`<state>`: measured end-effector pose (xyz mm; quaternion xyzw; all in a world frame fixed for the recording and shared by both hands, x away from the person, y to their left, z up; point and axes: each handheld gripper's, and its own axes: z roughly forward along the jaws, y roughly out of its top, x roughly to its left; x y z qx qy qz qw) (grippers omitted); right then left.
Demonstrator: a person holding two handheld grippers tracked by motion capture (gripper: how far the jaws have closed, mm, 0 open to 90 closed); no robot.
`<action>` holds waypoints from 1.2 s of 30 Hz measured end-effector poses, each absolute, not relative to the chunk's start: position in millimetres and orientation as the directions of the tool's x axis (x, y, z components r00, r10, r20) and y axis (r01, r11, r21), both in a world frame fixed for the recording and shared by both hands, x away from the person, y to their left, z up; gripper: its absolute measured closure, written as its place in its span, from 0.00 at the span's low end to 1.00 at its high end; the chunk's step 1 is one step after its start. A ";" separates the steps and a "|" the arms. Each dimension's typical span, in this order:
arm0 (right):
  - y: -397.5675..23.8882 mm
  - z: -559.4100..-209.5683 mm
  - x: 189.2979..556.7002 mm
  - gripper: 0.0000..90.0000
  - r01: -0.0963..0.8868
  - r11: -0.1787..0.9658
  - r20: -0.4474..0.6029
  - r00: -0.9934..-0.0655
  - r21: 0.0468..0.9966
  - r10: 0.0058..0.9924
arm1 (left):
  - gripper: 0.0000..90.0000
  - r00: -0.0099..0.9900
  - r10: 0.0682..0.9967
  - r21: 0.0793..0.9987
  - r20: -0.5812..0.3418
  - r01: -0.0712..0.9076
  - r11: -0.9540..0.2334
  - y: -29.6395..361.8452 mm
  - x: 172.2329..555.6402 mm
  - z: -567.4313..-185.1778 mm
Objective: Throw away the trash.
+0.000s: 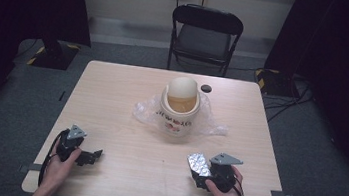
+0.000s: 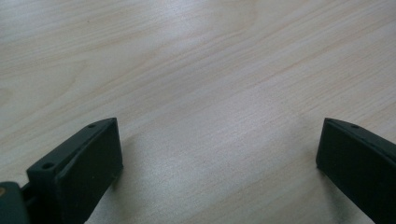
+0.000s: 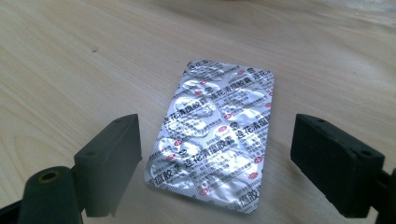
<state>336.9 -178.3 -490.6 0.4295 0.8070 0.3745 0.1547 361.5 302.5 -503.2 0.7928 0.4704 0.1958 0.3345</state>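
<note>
A: How is the right gripper (image 3: 215,154) set?

B: Its jaws are spread wide, and nothing is pressed by the pads. The silver blister pack (image 3: 217,135) is seen lying flat on the table (image 3: 60,60) between the two fingers (image 3: 109,163) — a gap is left on either side, so it is not gripped.

A: And from above?

B: The blister pack (image 1: 199,164) is found just ahead of the right gripper (image 1: 202,174), at the near right of the table (image 1: 128,87). A cream bin (image 1: 179,106) on a clear plastic bag (image 1: 213,125) stands well beyond the fingertips.

A: The left gripper (image 2: 217,154)?

B: It is also held wide — bare wood is seen between its fingers (image 2: 88,163). In the high view the left gripper (image 1: 92,156) is rested at the near left, well apart from the pack.
</note>
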 end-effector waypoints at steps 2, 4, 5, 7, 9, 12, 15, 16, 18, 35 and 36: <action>-175.3 -492.6 336.1 0.18 0.572 0.366 0.060 -0.592 0.734 0.804 | 0.00 0.481 0.877 0.715 -0.004 0.615 -0.334 302.5 361.5 -503.2; -171.7 -496.1 336.0 0.18 0.573 0.387 0.049 -0.601 0.722 0.798 | 0.00 0.480 0.877 0.714 -0.001 0.614 -0.336 302.6 361.5 -503.1; -169.7 -496.6 335.4 0.18 0.567 0.398 0.031 -0.601 0.721 0.799 | 0.00 0.480 0.877 0.714 -0.001 0.614 -0.335 302.5 361.5 -503.1; -168.3 -496.9 335.6 0.19 0.558 0.415 0.004 -0.600 0.719 0.800 | 0.00 0.481 0.877 0.713 0.000 0.614 -0.338 302.6 361.4 -503.0; -168.6 -497.2 335.1 0.20 0.555 0.418 -0.001 -0.601 0.719 0.799 | 0.00 0.482 0.876 0.713 0.003 0.614 -0.340 302.8 361.4 -503.0; -171.3 -496.4 335.4 0.30 0.553 0.409 -0.004 -0.591 0.726 0.806 | 0.00 0.481 0.877 0.713 0.002 0.614 -0.339 302.6 361.3 -503.0; -178.1 -495.7 337.0 0.37 0.556 0.394 -0.002 -0.576 0.732 0.817 | 0.00 0.479 0.878 0.714 0.001 0.615 -0.336 302.5 360.9 -503.1; -179.3 -495.6 337.7 0.37 0.559 0.390 0.003 -0.575 0.732 0.818 | 0.00 0.479 0.878 0.714 0.001 0.615 -0.336 302.5 360.9 -503.1; -177.8 -496.1 337.2 0.37 0.556 0.391 -0.004 -0.572 0.734 0.820 | 0.00 0.479 0.878 0.714 0.003 0.614 -0.337 302.6 361.0 -503.0; -176.7 -493.4 344.8 0.38 0.573 0.385 0.018 -0.574 0.723 0.819 | 0.00 0.479 0.878 0.713 0.003 0.614 -0.338 302.6 361.0 -503.0; -178.0 -492.6 345.9 0.38 0.572 0.378 0.022 -0.571 0.728 0.820 | 0.00 0.480 0.878 0.713 0.003 0.614 -0.338 302.7 361.0 -503.0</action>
